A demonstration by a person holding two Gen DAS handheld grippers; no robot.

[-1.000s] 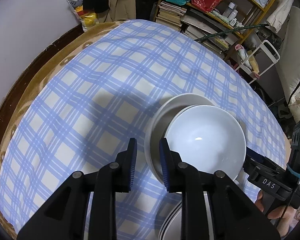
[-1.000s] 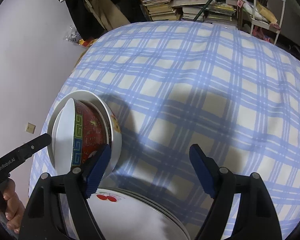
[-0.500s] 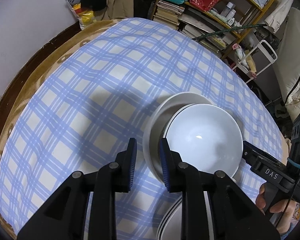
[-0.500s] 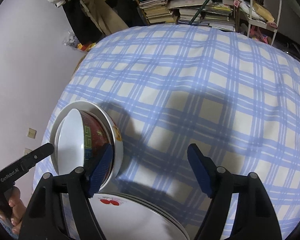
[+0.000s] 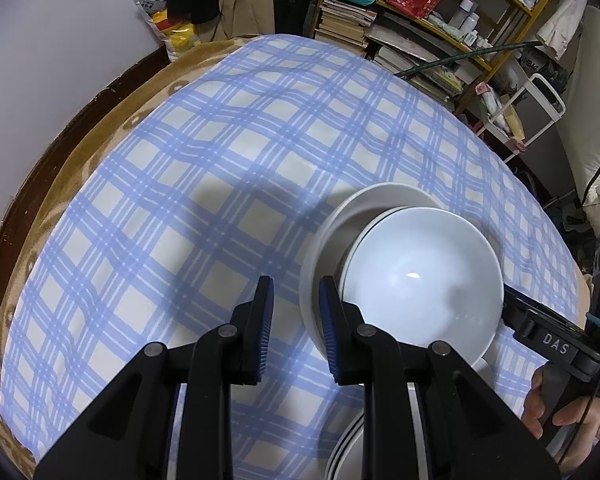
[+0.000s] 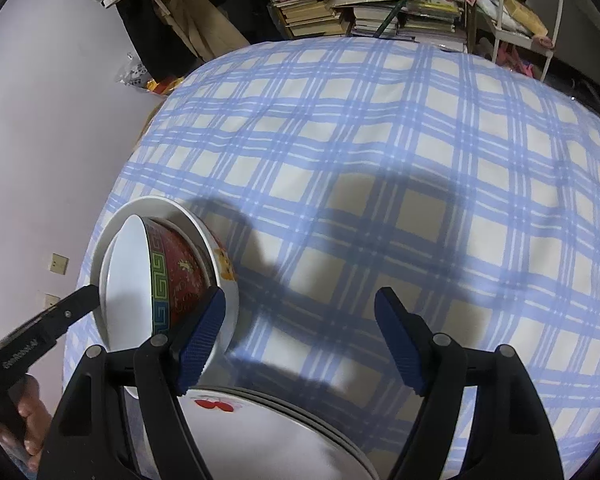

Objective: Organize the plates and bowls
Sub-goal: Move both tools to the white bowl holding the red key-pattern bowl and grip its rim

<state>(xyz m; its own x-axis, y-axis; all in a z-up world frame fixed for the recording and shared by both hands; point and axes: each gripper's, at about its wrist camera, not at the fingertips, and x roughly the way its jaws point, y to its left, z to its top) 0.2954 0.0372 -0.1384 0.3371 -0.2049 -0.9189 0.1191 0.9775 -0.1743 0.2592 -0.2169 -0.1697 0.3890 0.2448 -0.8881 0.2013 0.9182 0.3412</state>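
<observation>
Nothing is gripped: the left gripper [image 5: 294, 330] is held narrowly parted, the right gripper [image 6: 300, 344] wide. Just beside them, the red bowl [image 6: 172, 276] is seen nested, tilted, in the white bowl [image 6: 224, 296], behind the plate stack [image 6: 280, 440]. Levelling is judged left.

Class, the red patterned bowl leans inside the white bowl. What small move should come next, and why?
Probably nudge the red patterned bowl flat with the open right claw, because it rests tilted on edge in the larger white bowl, not nested.
</observation>
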